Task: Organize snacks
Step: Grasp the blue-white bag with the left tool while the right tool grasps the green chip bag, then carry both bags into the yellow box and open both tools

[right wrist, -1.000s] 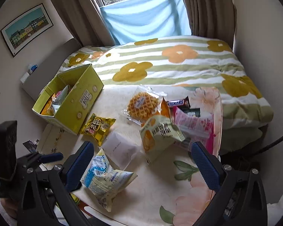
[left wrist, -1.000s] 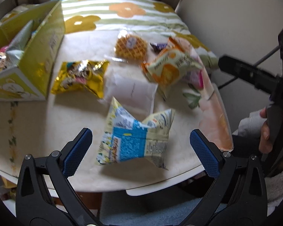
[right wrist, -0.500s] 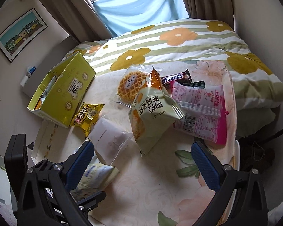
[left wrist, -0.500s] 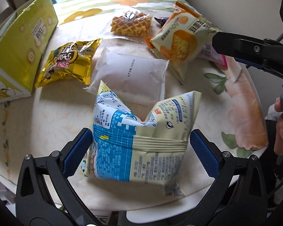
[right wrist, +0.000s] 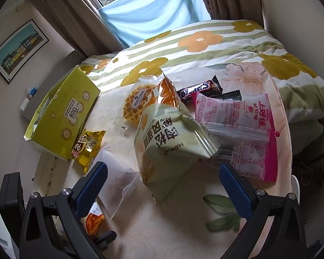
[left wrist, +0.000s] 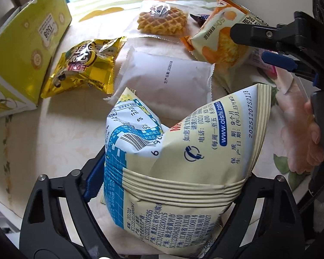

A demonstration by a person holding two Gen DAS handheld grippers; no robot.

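Left gripper (left wrist: 168, 183): jaws have just been closing and now pinch the blue-and-cream snack bag (left wrist: 179, 172) on both sides, at the near edge of the table (left wrist: 43, 129). Right gripper (right wrist: 162, 183): jaws spread wide, nothing between the pads, hovering just short of the pale green bag (right wrist: 168, 146) at mid-table. Also on the table: yellow box (right wrist: 62, 116) at the left, gold packet (right wrist: 86, 146) touching it, white packet (left wrist: 166, 82), wrapped waffle (right wrist: 138, 103), pink packet (right wrist: 244, 129), dark chocolate bar (right wrist: 200, 90).
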